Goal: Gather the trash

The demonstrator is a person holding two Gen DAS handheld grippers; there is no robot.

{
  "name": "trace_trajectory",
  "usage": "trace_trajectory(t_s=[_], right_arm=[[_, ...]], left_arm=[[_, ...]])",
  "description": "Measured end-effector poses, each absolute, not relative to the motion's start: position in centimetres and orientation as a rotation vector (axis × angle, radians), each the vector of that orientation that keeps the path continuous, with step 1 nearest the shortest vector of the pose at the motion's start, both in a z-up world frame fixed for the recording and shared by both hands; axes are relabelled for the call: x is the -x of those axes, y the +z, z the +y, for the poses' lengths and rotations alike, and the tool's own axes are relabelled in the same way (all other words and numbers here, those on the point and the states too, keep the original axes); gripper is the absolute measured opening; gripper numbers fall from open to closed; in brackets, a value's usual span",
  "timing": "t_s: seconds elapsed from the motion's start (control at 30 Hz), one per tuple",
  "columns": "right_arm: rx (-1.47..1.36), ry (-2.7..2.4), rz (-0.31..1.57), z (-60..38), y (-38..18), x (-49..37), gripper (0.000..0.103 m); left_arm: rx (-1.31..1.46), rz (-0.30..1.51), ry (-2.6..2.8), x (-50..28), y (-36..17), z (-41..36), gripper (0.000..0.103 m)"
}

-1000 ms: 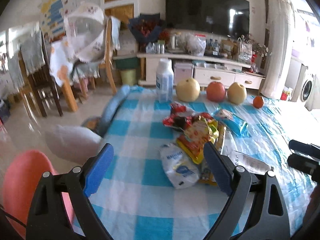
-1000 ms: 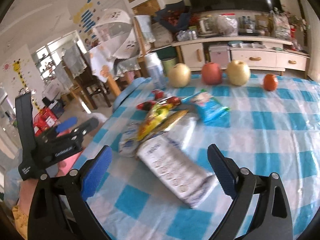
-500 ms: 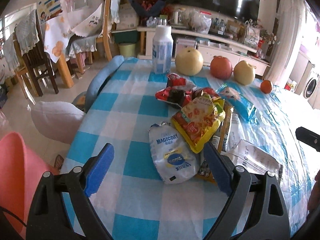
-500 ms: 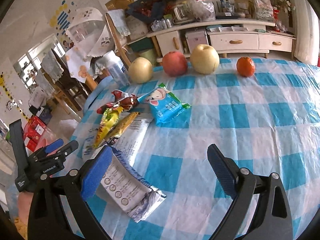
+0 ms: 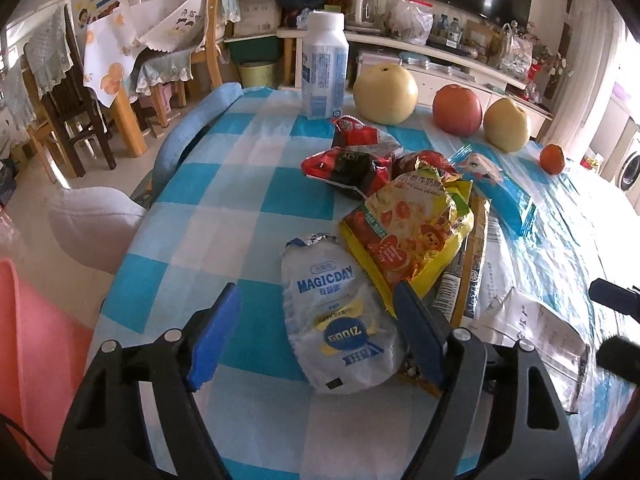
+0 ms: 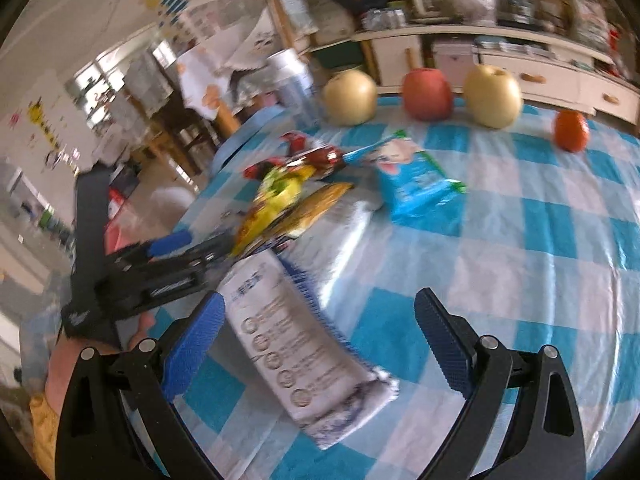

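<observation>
On the blue-checked tablecloth [image 5: 224,184] lies a heap of wrappers. A white MAGICDAY bag [image 5: 336,320] lies between the pads of my left gripper [image 5: 316,334], whose jaws are closing; the pads stand clear of the bag. A yellow snack bag [image 5: 408,232], a red wrapper [image 5: 352,164] and a blue pack [image 5: 496,192] lie behind it. My right gripper [image 6: 320,344] is open over a long white wrapper [image 6: 296,344], which rests flat between its fingers. The left gripper [image 6: 172,256] shows at the left of the right wrist view.
A white bottle [image 5: 324,68], two pears, an apple [image 5: 456,110] and an orange [image 5: 552,158] stand along the far edge. A pink bin [image 5: 36,344] sits below the table's left edge, beside a white bag [image 5: 92,224]. Chairs and a TV cabinet lie beyond.
Both grippers have come down closer to the wrappers. The left jaws have narrowed around the white bag. The right gripper has swung left, bringing the long white wrapper between its fingers.
</observation>
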State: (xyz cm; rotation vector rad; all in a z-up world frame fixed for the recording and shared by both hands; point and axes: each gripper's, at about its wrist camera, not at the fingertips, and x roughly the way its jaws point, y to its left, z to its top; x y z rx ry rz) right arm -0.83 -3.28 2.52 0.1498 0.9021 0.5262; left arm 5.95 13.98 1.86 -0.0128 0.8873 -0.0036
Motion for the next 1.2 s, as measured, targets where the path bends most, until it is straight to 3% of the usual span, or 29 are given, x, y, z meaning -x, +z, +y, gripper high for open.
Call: trace_trajectory(t_s=[0.87,1.1,1.2], right_arm=[[0.205,0.453,0.961,0.1,-0.8,1.3,0.095],[0.017,0.265,0.987,-5.3,-0.9,-1.1,0.095],[-0.035,0.263,0.915,-5.8,0.7,-0.8,0.095]], left_arm=[[-0.021,0.950,0.036,-7.0,0.2,14.3,0.079],[-0.015,0.957,0.058,-6.7,0.2,15.6,0.079],[-0.018,0.956,0.051,-6.7,0.2,15.7,0.079]])
